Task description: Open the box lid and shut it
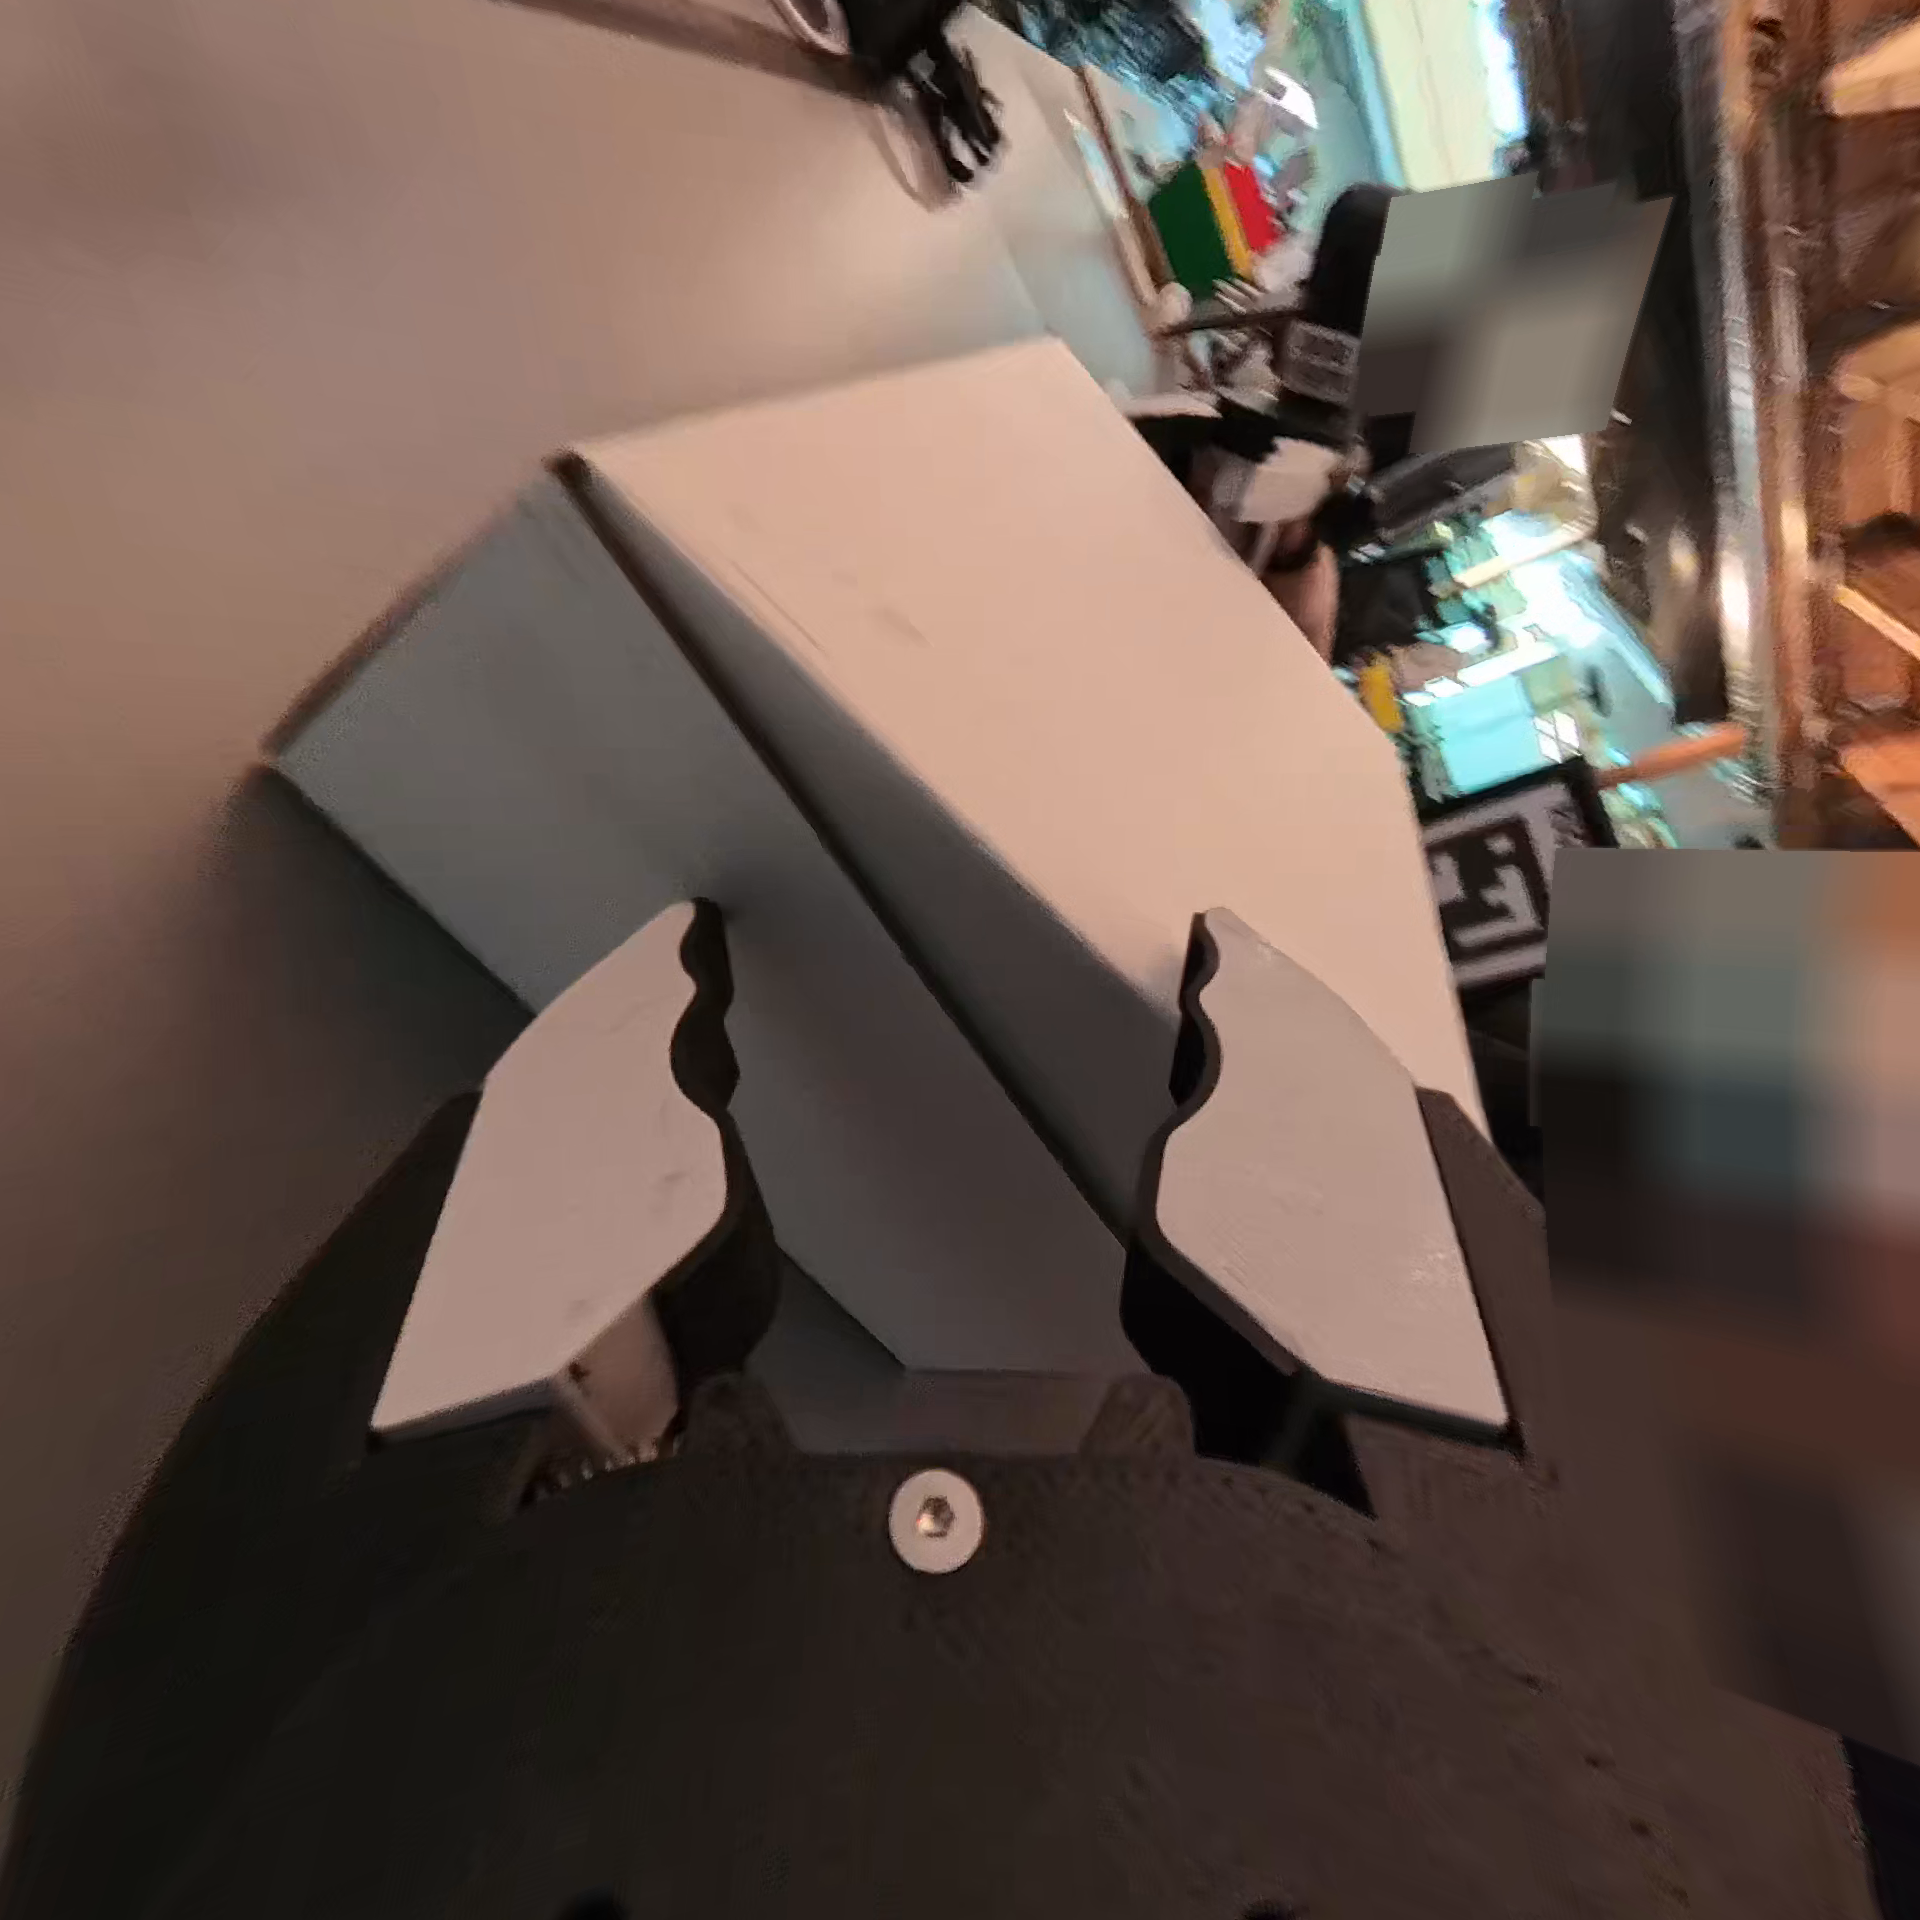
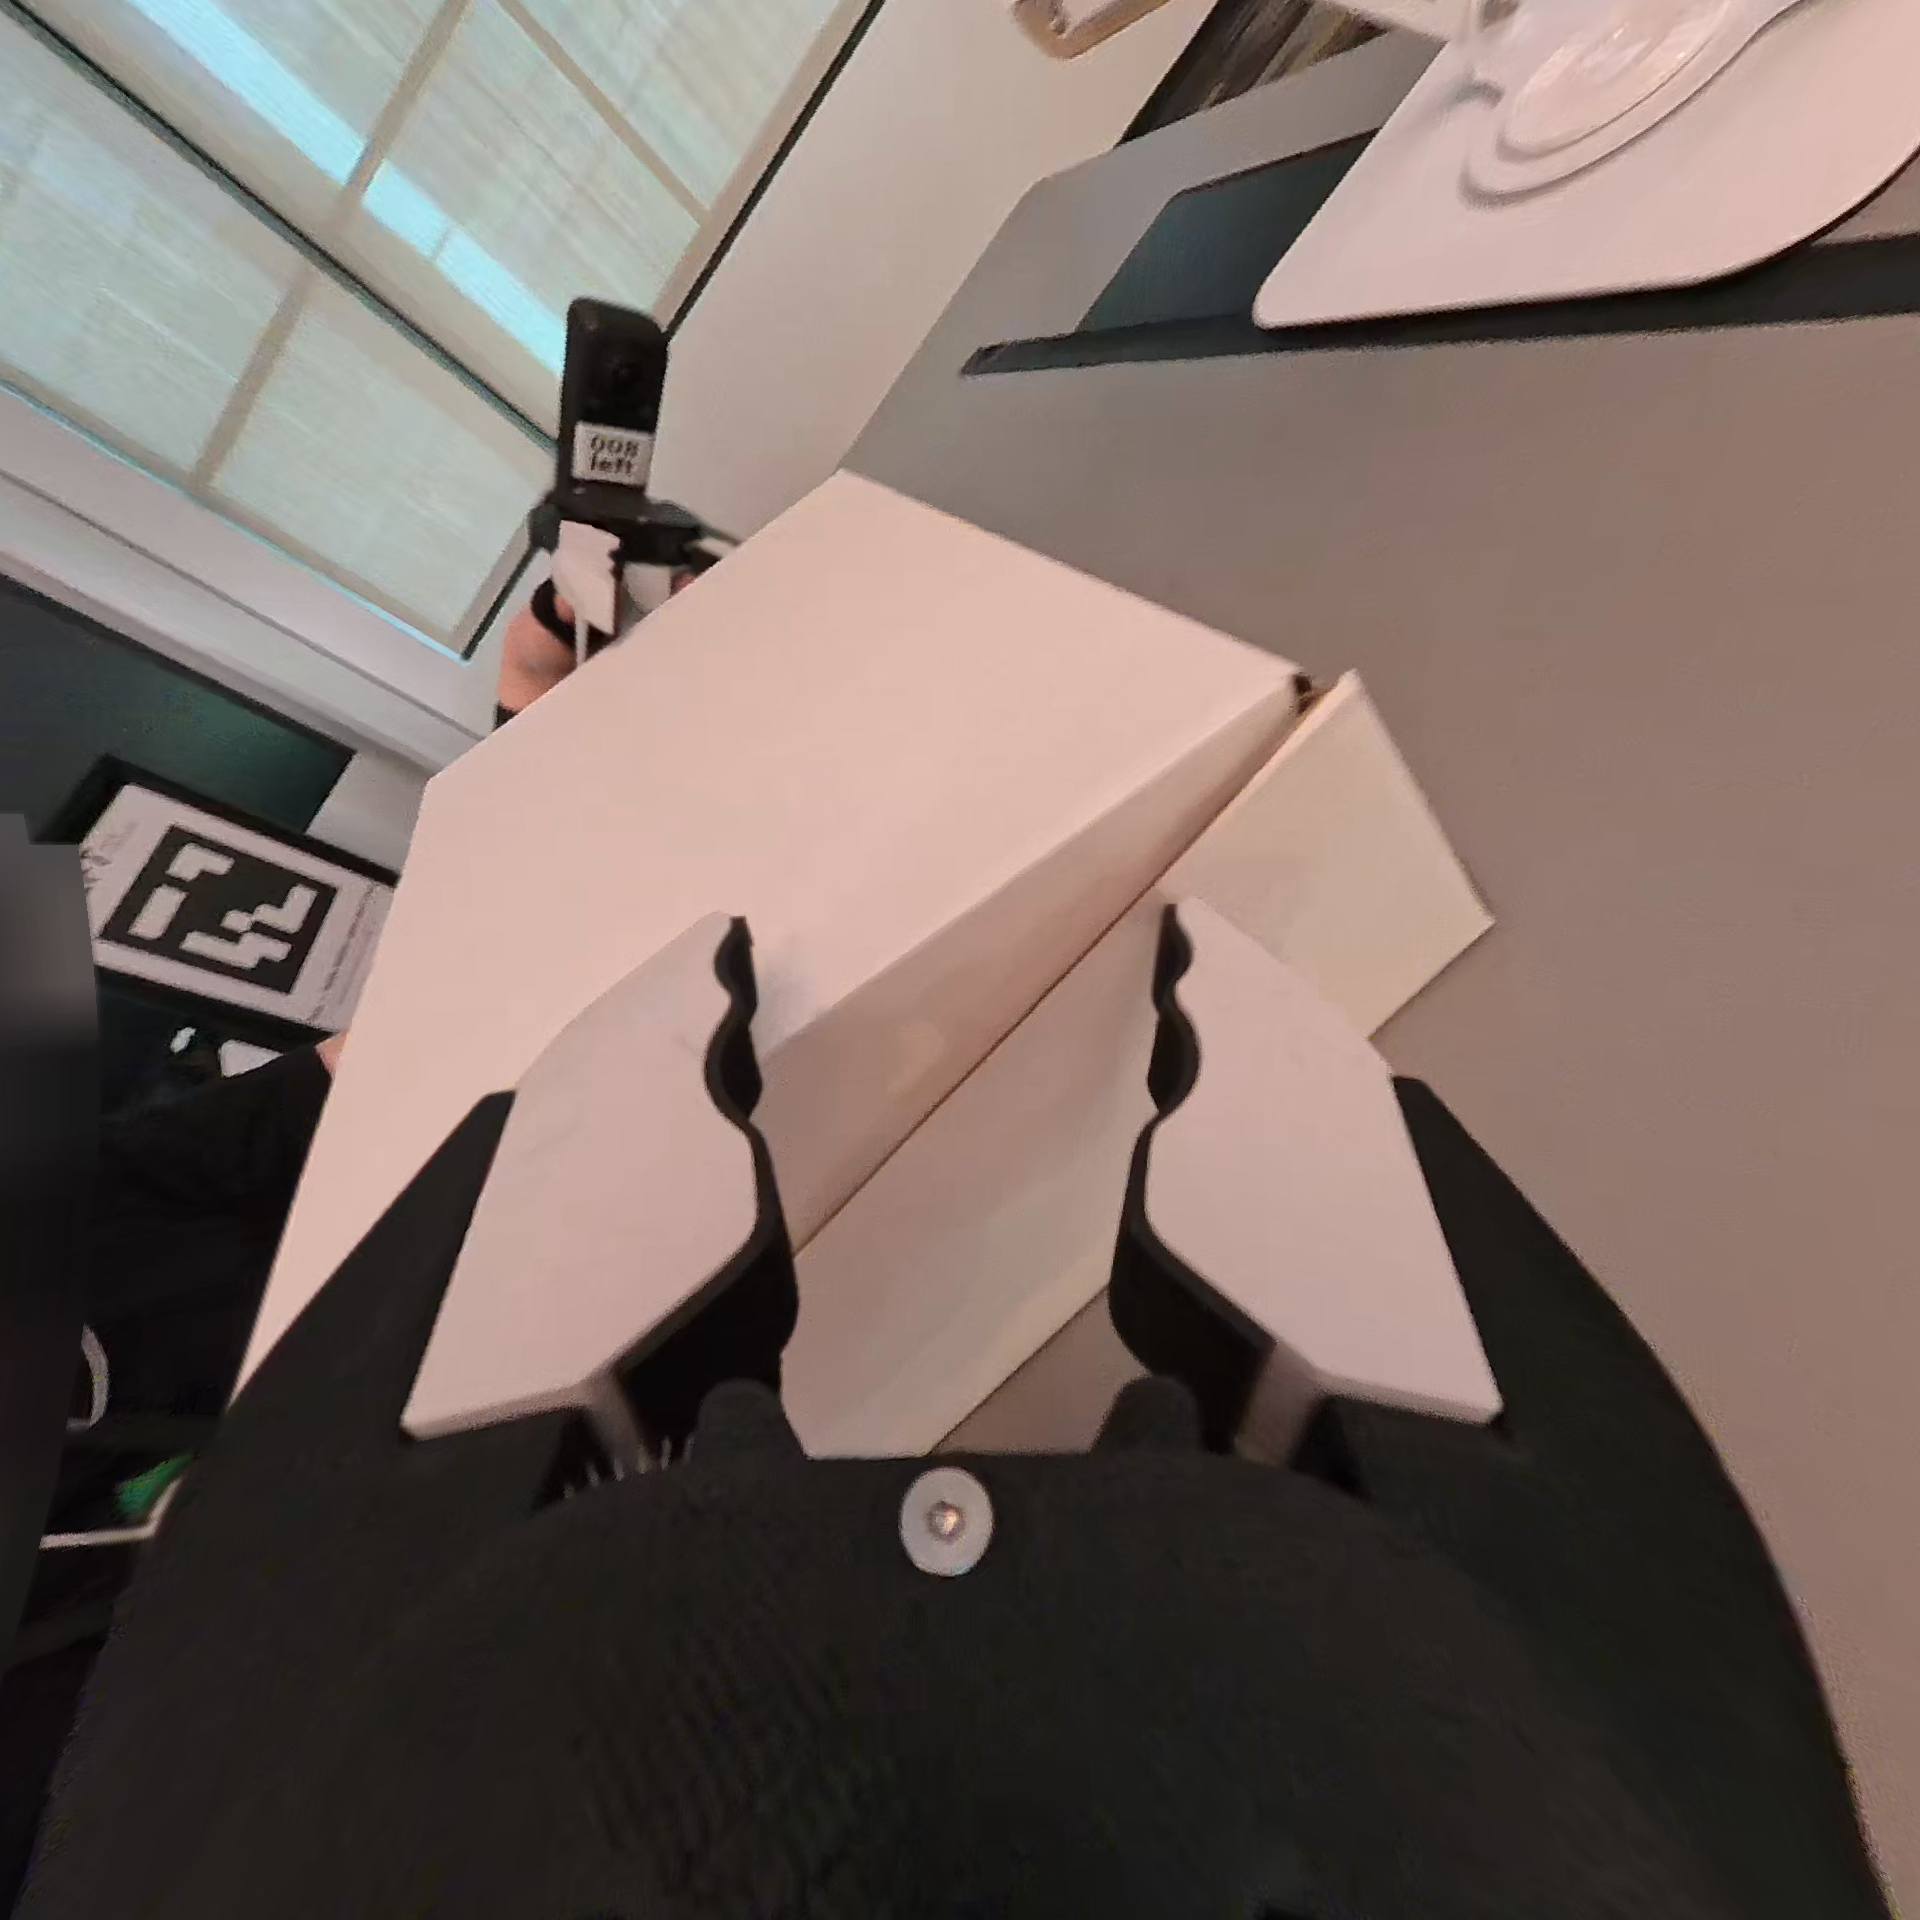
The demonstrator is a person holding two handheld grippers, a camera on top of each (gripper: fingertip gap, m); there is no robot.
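Note:
A white cardboard box stands on a grey table (image 2: 1621, 644). Its lid (image 1: 987, 623) sits over the base (image 1: 488, 748), with a dark seam between them. In the right wrist view the lid (image 2: 831, 748) and base (image 2: 1340, 862) show a small gap at the far corner. My left gripper (image 1: 951, 920) is open, its fingers straddling the seam on one side of the box, holding nothing. My right gripper (image 2: 954, 920) is open and straddles the seam on the opposite side, empty. The left gripper's camera (image 2: 608, 416) shows beyond the box.
A white mat (image 2: 1621, 218) with a clear glass item lies at the table's far end. Black cables (image 1: 935, 104) lie on the table beyond the box. A black-and-white marker tag (image 2: 223, 914) shows beside the box. A window and cluttered room lie behind.

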